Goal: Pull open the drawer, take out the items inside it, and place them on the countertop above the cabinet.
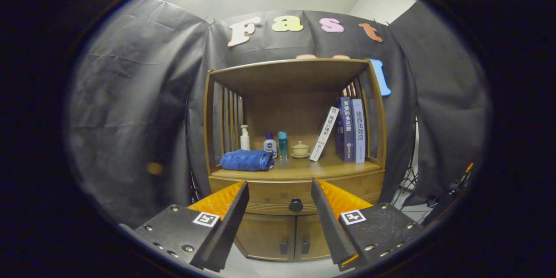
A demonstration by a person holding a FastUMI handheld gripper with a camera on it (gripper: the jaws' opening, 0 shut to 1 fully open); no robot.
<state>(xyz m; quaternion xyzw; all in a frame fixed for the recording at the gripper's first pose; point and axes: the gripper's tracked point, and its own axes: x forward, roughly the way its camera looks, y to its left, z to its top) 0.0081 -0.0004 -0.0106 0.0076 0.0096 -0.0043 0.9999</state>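
Observation:
A wooden cabinet (295,173) stands ahead of me against the booth wall. Its drawer (278,193) is closed, with a round dark knob (296,204) at the middle of its front. My gripper (280,193) is open, some way short of the cabinet, and the knob shows in the gap between the two fingertips. Nothing is held. The countertop (299,169) above the drawer carries a folded blue towel (246,160), a white pump bottle (245,138), two small bottles (276,144) and a lidded cup (300,149). The drawer's contents are hidden.
Several books (347,129) stand and lean at the right of the countertop under the upper shelf (291,71). Two lower cabinet doors (282,236) with small handles sit below the drawer. A tripod (406,180) stands right of the cabinet.

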